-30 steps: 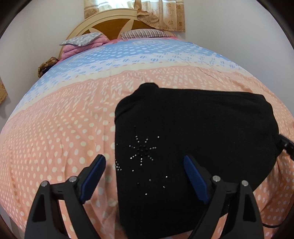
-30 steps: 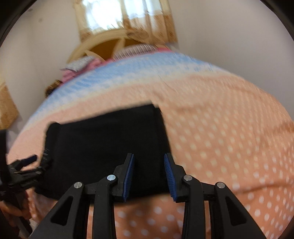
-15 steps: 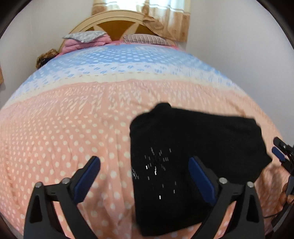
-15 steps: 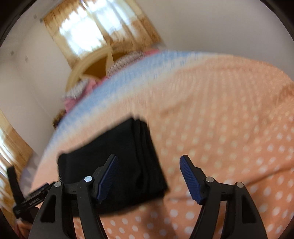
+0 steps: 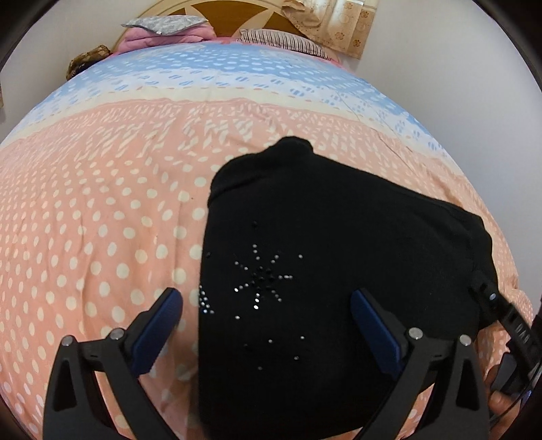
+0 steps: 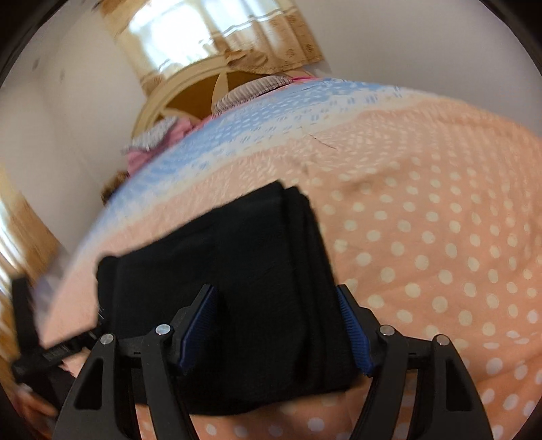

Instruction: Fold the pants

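The black pants (image 5: pixel 325 270) are lying folded into a chunky rectangle on the bed, sitting on the peach polka-dot part of the bedspread (image 5: pixel 101 220). The stack is showing a little starburst of rhinestones (image 5: pixel 261 281) on its top layer (they're catching the light pretty nicely in the left wrist view).

The left gripper (image 5: pixel 266 325) is hovering over the near end of the stack with its jaws spread wide, one blue pad out over the bedspread and the other over the black fabric. It's holding nothing, as far as I can tell.

The right gripper (image 6: pixel 276 325) is also standing open, moderately wide, with both blue pads straddling the right end of the pants (image 6: pixel 244 277), where the folded layers are showing as stacked edges. Whether the pads are actually touching the cloth, I can't tell, since that view is a bit blurry.

Further back, the bedspread is turning blue and white, and pillows (image 5: pixel 169 27) are piled against a wooden headboard (image 5: pixel 233 13) with a curtain (image 6: pixel 216 44) hanging behind it. The right gripper is also peeking into the left view at the far right edge.
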The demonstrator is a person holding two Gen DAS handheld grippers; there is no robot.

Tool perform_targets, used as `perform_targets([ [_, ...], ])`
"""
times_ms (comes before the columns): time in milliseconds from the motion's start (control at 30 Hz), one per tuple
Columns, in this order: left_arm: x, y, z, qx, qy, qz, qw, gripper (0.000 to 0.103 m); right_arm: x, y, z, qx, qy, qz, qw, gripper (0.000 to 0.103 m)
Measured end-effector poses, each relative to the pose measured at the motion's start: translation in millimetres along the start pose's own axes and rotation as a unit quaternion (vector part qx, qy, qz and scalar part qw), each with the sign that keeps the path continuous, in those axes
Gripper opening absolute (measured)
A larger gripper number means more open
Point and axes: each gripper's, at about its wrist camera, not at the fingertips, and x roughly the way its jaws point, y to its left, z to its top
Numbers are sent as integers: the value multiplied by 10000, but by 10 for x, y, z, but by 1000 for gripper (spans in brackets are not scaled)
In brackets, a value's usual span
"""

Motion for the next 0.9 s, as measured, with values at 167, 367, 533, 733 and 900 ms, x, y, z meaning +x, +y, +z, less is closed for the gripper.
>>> perform_targets([
  [167,-18,-50,18,37,4,-132,9999,87,-13,161,-46,-504,-65,-484,9975,46],
  [367,-100,-181,20,294,-128,-188,9993,38,-44,285,-88,-926,-198,-880,9916,40],
  [533,-105,-45,-8,-7,-188,-493,9986,43,-50,245,-90,-785,-243,-805,9934,40],
  [733,-78,4,-63,-197,-199,-709,9971,56,6,-23,-86,16,-188,-305,9994,55],
  [900,-137,38,-49,-193,-224,-1006,9945,26,-8,124,-69,-460,-85,-508,9976,41],
])
